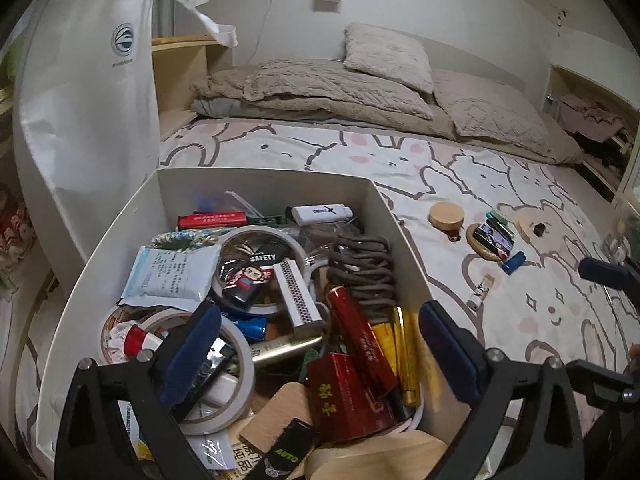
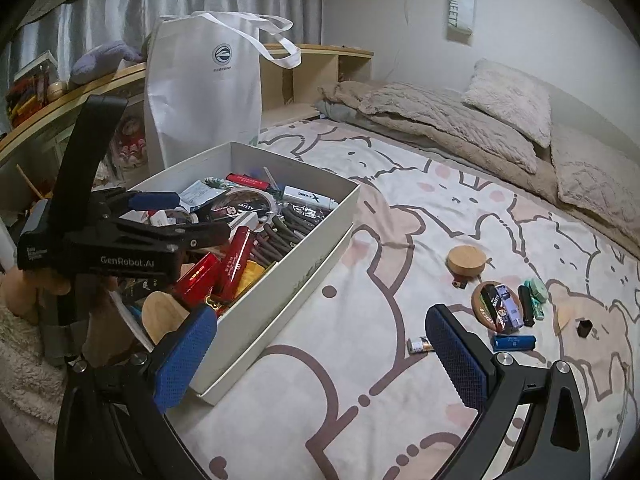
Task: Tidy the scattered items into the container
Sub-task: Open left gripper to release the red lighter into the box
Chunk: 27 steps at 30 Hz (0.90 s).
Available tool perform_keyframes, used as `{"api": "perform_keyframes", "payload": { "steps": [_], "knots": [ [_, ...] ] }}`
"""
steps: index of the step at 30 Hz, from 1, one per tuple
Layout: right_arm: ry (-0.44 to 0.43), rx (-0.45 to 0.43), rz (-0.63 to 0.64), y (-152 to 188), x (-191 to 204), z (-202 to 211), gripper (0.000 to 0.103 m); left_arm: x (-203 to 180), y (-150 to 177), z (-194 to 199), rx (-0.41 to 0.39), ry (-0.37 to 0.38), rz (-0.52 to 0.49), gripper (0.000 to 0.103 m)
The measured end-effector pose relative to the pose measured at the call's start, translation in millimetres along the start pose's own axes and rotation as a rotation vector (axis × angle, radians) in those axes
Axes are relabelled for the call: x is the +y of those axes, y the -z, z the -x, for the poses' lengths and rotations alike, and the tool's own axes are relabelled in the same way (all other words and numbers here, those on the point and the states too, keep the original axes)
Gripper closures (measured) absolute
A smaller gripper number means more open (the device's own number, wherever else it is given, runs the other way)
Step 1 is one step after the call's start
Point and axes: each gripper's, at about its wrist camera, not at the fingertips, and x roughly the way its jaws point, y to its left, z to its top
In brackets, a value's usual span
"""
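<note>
A white cardboard box (image 1: 264, 182) (image 2: 280, 280) sits on the bed, filled with tape rolls, lighters, red boxes and a coiled cord. My left gripper (image 1: 320, 348) hangs open and empty over its near end; it also shows in the right wrist view (image 2: 160, 216). My right gripper (image 2: 320, 356) is open and empty above the bedsheet, right of the box. Scattered on the sheet: a round wooden lid (image 2: 466, 261) (image 1: 446, 214), a wooden coaster with lighters on it (image 2: 498, 307) (image 1: 490, 240), a blue lighter (image 2: 514, 342) (image 1: 515, 262), a small battery (image 2: 418, 345) (image 1: 480, 293), and green items (image 2: 536, 294).
A white tote bag (image 2: 204, 88) (image 1: 88, 120) stands behind the box. Pillows and a folded blanket (image 2: 460, 120) lie at the bed's head. Wooden shelves (image 2: 316, 72) line the wall. A small black cube (image 2: 585, 328) lies on the sheet at the right.
</note>
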Motion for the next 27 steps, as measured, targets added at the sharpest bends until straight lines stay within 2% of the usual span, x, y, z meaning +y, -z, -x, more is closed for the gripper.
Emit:
{"api": "perform_keyframes", "payload": {
  "steps": [15, 27],
  "knots": [
    [-0.002, -0.020, -0.012, -3, 6, 3, 0.000, -4, -2, 8, -0.024, -0.011, -0.007, 0.003],
    [0.018, -0.102, -0.034, -11, 5, 30, 0.000, -23, -2, 47, -0.107, -0.043, -0.040, 0.003]
  ]
}}
